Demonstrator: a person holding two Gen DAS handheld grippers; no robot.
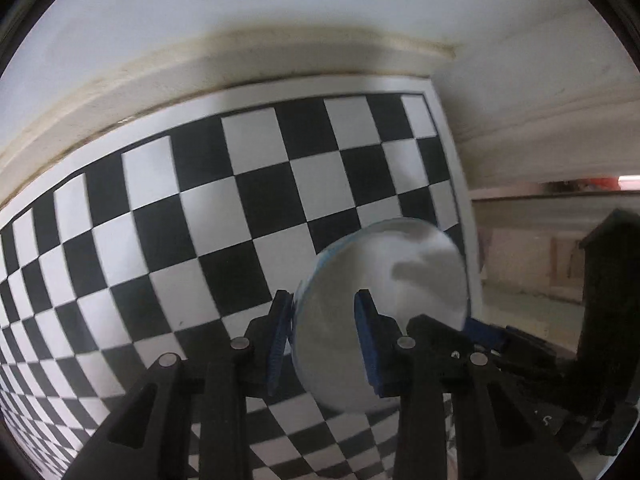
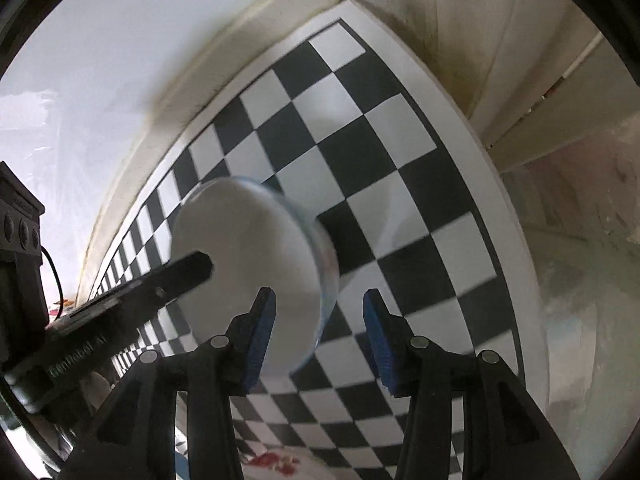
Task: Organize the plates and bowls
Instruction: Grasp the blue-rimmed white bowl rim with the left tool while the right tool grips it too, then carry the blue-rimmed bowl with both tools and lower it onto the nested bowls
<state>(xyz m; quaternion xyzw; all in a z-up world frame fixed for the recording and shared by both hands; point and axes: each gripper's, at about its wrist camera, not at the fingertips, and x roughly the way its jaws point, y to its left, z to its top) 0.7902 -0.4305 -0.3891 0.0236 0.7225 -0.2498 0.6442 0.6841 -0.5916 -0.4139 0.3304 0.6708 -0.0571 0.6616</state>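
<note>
Gripping round glossy white plate (image 1: 384,280) rim w/ left claw (image 1: 324,312), right claw (image 2: 316,312) open, empty

left tool (image 1: 322,330): two matte black plastic arms, each ending in a blue ribbed pad (image 1: 280,344), with round silver screw heads (image 1: 240,345) at the pivots. right tool (image 2: 318,334): the same black arms, blue ribbed pads (image 2: 260,340) and silver screws (image 2: 219,341). white lettering marks the left tool's black finger in the right wrist view.
</note>
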